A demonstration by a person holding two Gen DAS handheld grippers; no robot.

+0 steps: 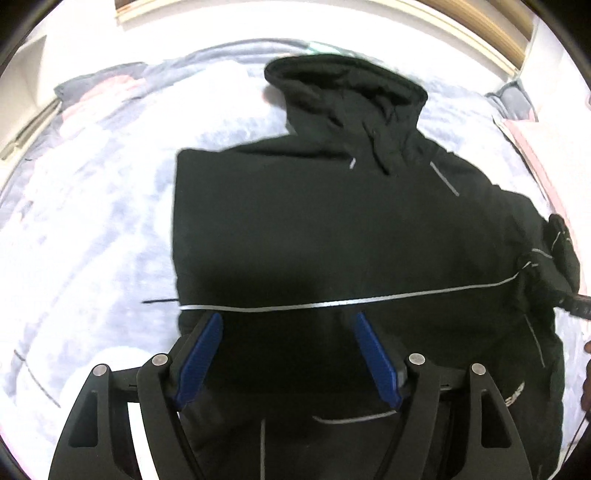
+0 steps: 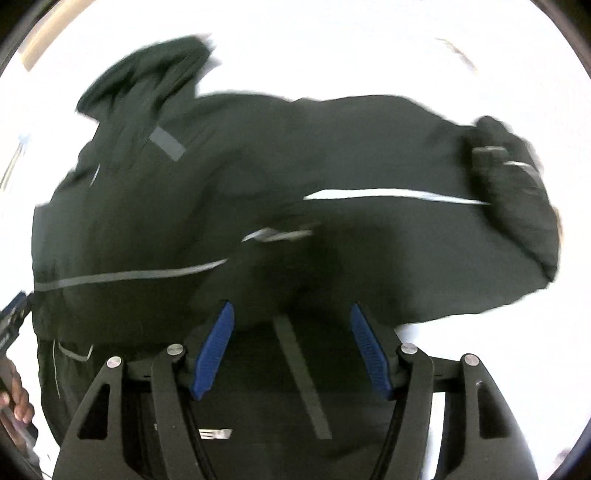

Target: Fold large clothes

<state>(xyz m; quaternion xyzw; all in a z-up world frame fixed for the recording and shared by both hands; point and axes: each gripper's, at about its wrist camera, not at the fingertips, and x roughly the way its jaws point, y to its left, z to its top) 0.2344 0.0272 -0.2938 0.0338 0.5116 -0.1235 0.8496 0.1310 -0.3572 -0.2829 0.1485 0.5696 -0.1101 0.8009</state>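
Note:
A black hooded jacket (image 1: 332, 229) with thin grey reflective stripes lies spread on a pale bed cover (image 1: 92, 229), hood at the far end. Its left side looks folded in to a straight edge; the right sleeve lies bunched at the right. My left gripper (image 1: 288, 321) is open and empty above the jacket's lower part, near the long grey stripe. In the right wrist view the jacket (image 2: 295, 166) fills the frame, with its sleeve (image 2: 517, 192) at the right. My right gripper (image 2: 291, 310) is open and empty over the jacket's lower edge.
The other gripper's tip (image 1: 576, 310) shows at the right edge of the left wrist view. A hand (image 2: 14, 398) shows at the lower left of the right wrist view. Pillows (image 1: 99, 88) lie at the bed's far left. A wooden frame (image 1: 480, 26) runs behind the bed.

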